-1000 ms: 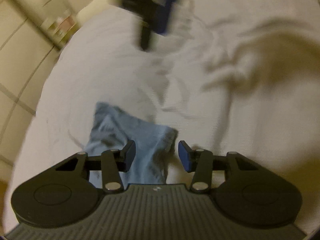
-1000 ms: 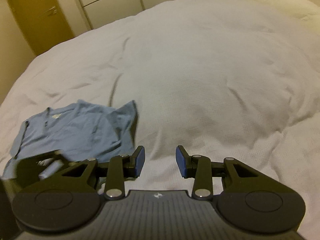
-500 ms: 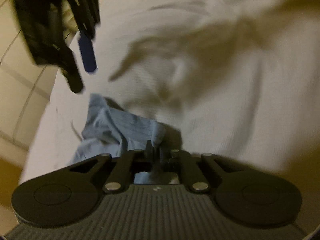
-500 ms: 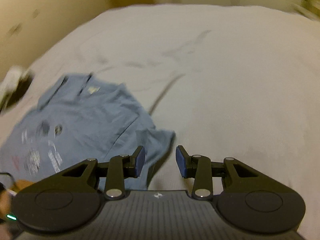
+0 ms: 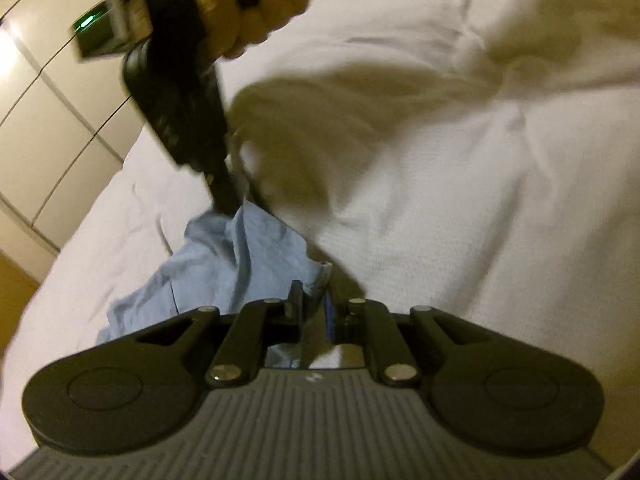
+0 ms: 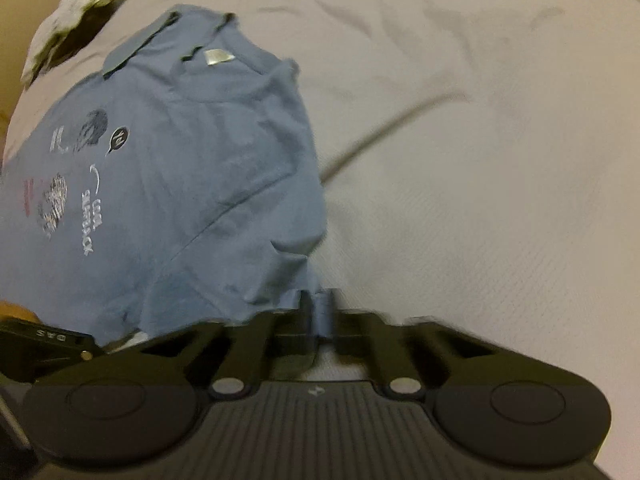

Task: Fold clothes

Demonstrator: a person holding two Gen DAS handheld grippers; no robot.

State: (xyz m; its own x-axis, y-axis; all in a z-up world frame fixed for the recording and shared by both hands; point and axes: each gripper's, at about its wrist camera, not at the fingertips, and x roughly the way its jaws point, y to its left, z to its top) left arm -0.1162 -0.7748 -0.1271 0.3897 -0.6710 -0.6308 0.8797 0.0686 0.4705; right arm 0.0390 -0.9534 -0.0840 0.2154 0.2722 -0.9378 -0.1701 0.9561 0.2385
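A light blue T-shirt (image 6: 168, 168) with printed graphics lies on the white bedspread (image 6: 480, 160), collar and label toward the far side. My right gripper (image 6: 320, 312) is shut on the shirt's near right edge. In the left wrist view the same shirt (image 5: 240, 264) is bunched up. My left gripper (image 5: 314, 308) is shut on another edge of it. The right gripper (image 5: 224, 196) also shows in the left wrist view, held in a hand, its tip down on the far part of the shirt.
The bedspread (image 5: 460, 200) is wrinkled with a raised fold to the right. Cream cupboard doors (image 5: 48, 120) stand beyond the bed's left edge. A white and dark bundle (image 6: 68, 20) lies at the far left bed corner.
The right gripper swung left to the shirt and closed on its edge. The left gripper closed on the shirt earlier and still holds it, with the cloth now bunched between the two grippers.
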